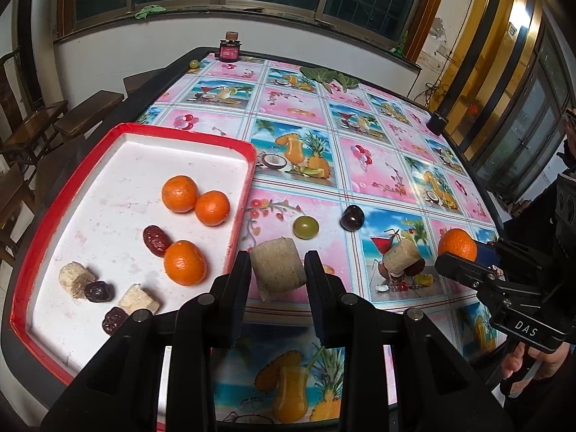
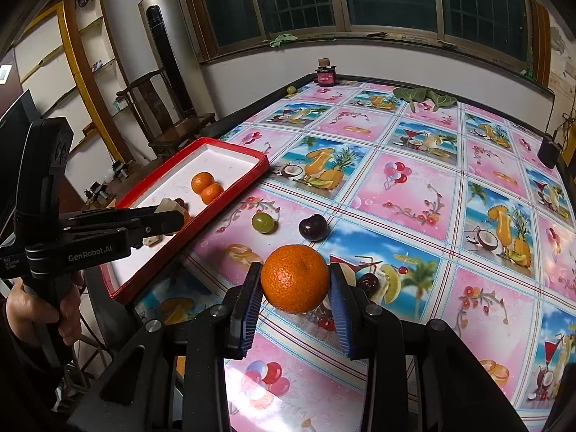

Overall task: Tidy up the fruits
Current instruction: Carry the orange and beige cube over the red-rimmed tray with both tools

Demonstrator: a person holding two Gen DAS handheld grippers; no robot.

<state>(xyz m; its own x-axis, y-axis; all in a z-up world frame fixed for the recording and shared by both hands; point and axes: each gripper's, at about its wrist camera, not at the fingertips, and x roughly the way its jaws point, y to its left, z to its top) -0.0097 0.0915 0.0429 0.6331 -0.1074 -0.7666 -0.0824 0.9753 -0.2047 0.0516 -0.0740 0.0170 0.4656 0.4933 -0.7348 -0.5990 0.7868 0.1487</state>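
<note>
Printed tablecloth (image 1: 378, 165) covers the table, the red tray (image 1: 187, 135) at its left edge. Left gripper (image 1: 277, 270) clamps a cane chunk (image 1: 277, 270) beside the tray; right gripper (image 2: 295, 288) clamps an orange (image 2: 295, 279). Grape (image 2: 262, 222) and plum (image 2: 313, 228) lie beyond.

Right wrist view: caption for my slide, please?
Right gripper holds a tangerine above the fruit-print tablecloth; red tray waits left.
</note>
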